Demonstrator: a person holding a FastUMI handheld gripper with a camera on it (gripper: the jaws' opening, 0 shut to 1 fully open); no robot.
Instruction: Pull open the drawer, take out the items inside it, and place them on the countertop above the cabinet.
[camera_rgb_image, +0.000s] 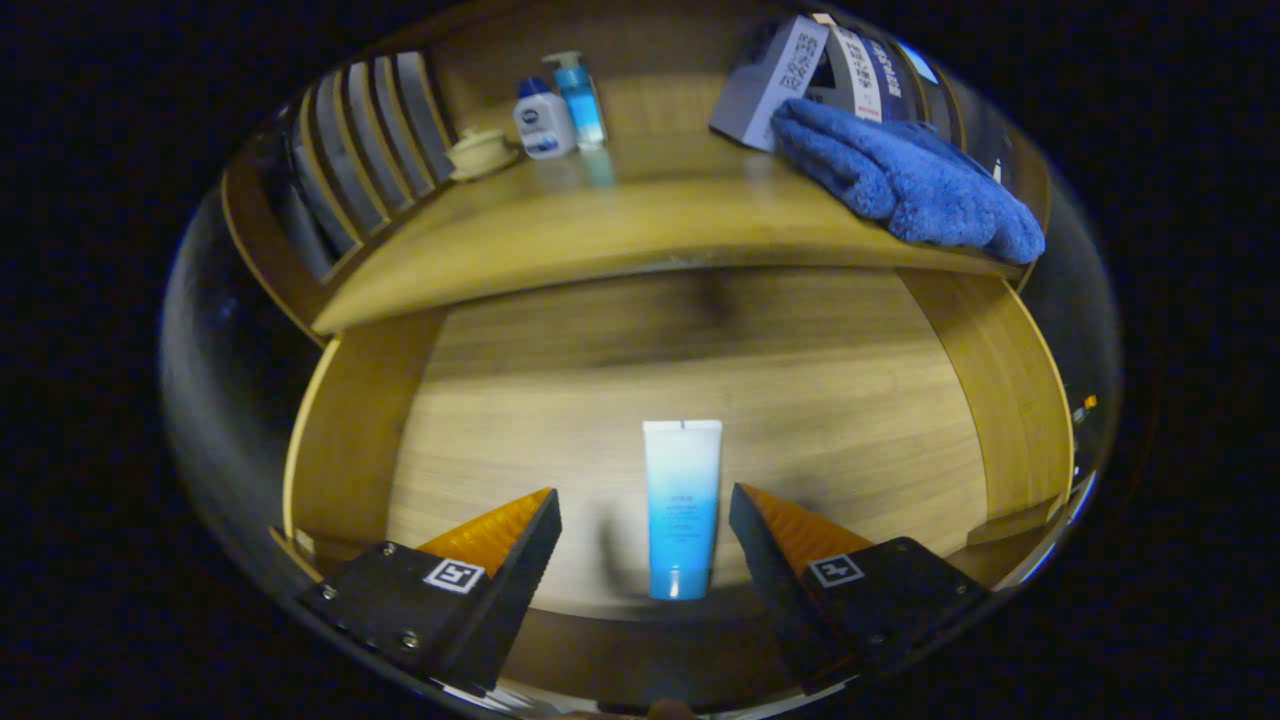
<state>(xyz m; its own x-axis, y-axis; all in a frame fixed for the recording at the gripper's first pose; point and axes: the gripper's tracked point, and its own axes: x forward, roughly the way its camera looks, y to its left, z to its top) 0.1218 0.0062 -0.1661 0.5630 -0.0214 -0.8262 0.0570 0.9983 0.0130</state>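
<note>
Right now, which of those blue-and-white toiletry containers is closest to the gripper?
The tube lying flat in the open drawer, between the gripper's spread fingers. The two bottles stand upright far beyond, on the countertop.

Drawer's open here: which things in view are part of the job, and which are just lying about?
Part of the job:
- drawer, pulled open
- blue-and-white tube lying in it, between the open gripper fingers
- countertop

Lying about, on the countertop:
- two bottles
- blue towel
- box
- small round dish
</note>
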